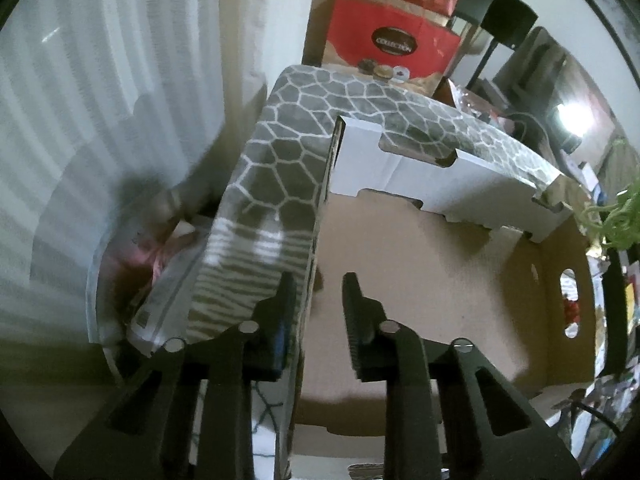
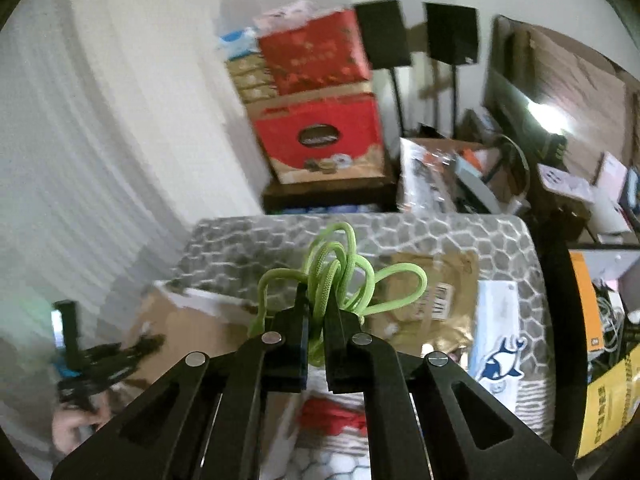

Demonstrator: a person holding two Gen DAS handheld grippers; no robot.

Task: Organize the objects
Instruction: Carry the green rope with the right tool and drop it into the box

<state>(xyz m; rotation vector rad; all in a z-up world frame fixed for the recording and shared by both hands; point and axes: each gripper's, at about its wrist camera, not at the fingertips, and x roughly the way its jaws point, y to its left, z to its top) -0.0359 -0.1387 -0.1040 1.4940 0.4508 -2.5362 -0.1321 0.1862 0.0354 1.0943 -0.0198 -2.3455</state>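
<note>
One cord [image 2: 340, 272]: green, looped in a loose bunch, pinched at its middle between the pressed-together fingers of the right gripper [image 2: 316, 300], held up off the cover with loops sticking out above and to both sides. Seen again as a green tangle at the right edge of the left wrist view.

One box [image 1: 400, 168]: open cardboard, brown floor, white flap on the far wall, oval handle hole in the right wall. Standing on the left part of the cover.

Two grippers, both black. Left gripper [image 1: 318, 284] closed about the box's left wall: one finger outside, against it, the other inside over the floor. In the right wrist view, blurred at far left, with a hand [image 2: 76, 428] under it.

On the cover beyond the cord: one brown envelope [image 2: 432, 292], partly hidden by the loops; one white pack [image 2: 496, 344] with a blue fish; one red thing [image 2: 336, 416] near the bottom, too blurred to name.

Behind: two red cartons [image 2: 320, 136], stacked; two black speakers [image 2: 382, 32] on stands; heaps of clutter to the right.

Cover [image 1: 280, 152] grey with a white honeycomb pattern, striped at the near end. White curtain [image 1: 100, 100] at left, pale wall at the back.
</note>
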